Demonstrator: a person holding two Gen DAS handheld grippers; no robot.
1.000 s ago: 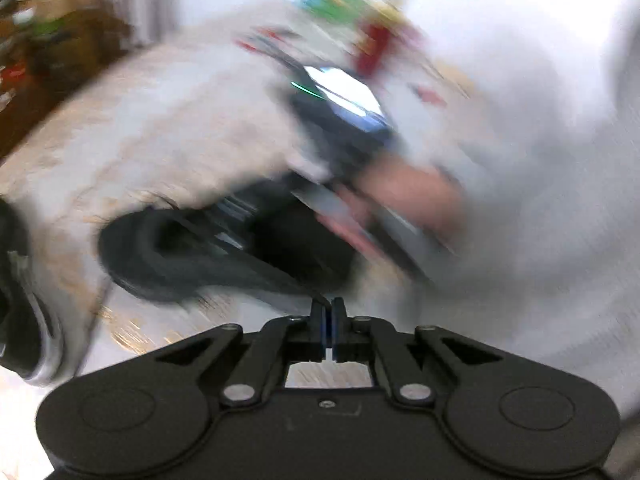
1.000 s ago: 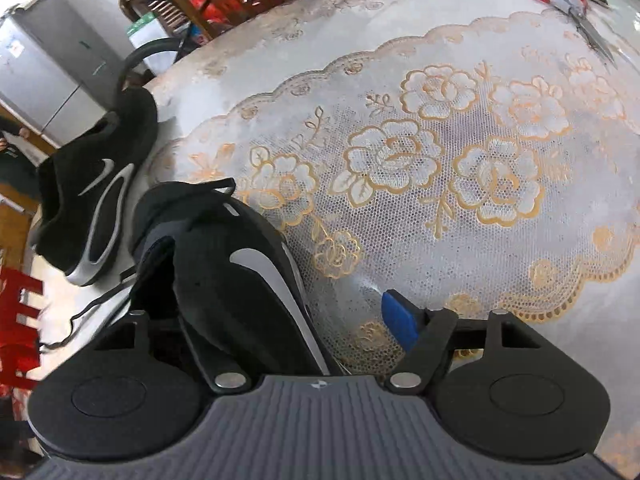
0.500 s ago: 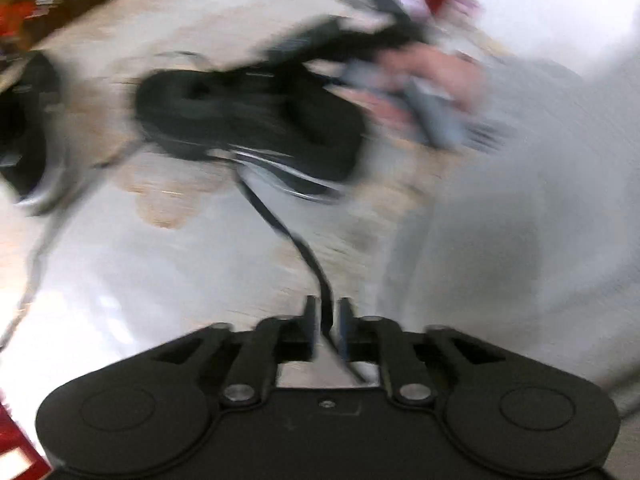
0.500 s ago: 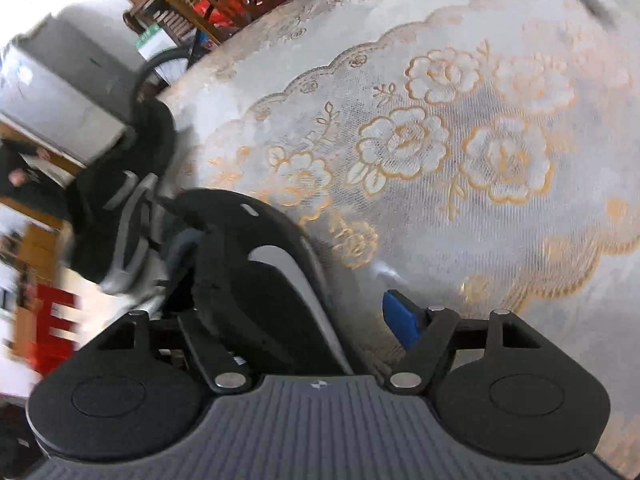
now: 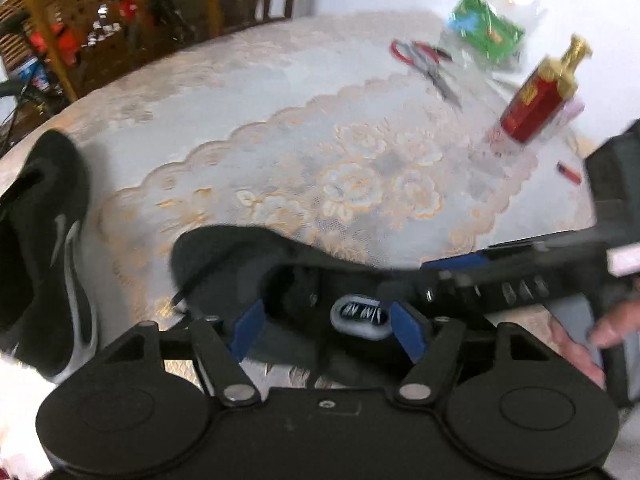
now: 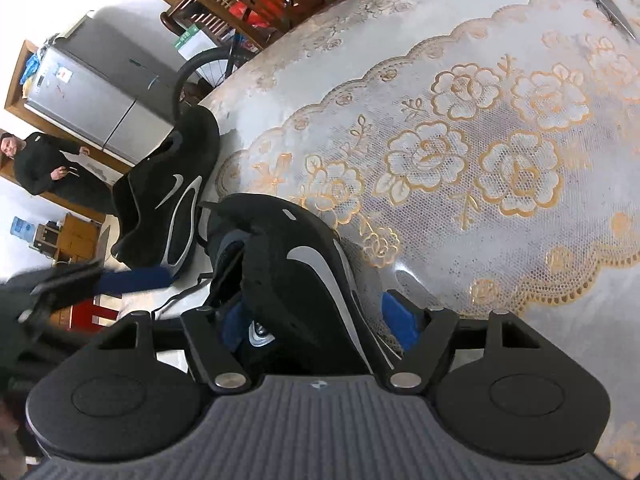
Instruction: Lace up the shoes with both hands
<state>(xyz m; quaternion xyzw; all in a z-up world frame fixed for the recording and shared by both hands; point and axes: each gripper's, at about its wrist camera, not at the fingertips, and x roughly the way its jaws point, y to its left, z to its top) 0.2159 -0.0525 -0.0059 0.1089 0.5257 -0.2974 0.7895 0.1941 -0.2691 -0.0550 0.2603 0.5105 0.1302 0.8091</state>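
A black shoe (image 6: pixel 280 248) with a silver stripe lies on the lace tablecloth (image 6: pixel 460 168). My right gripper (image 6: pixel 316 318) straddles its side wall, one blue pad inside the opening and one by the sole; the jaws are closing and I see no firm press. My left gripper (image 5: pixel 326 314) hovers over the shoe (image 5: pixel 236 264), its jaws opening, with the tongue label (image 5: pixel 362 315) showing between the pads and nothing held. A black lace (image 5: pixel 196 278) lies loose across the shoe's front. The right gripper (image 5: pixel 512 280) reaches in from the right with a hand (image 5: pixel 580 344) behind it.
A second black shoe (image 6: pixel 168 200) rests at the table's left edge. Scissors (image 5: pixel 426 66), a green packet (image 5: pixel 486 28), a red bottle (image 5: pixel 538 100) and a lighter (image 5: pixel 569 172) sit at the far right. A person (image 6: pixel 38 164) stands by a fridge (image 6: pixel 96 96).
My left gripper was shut on the lace; it has let it go, opened wide and swung back over the shoe's opening. The right gripper stayed astride the shoe, shifting slightly.
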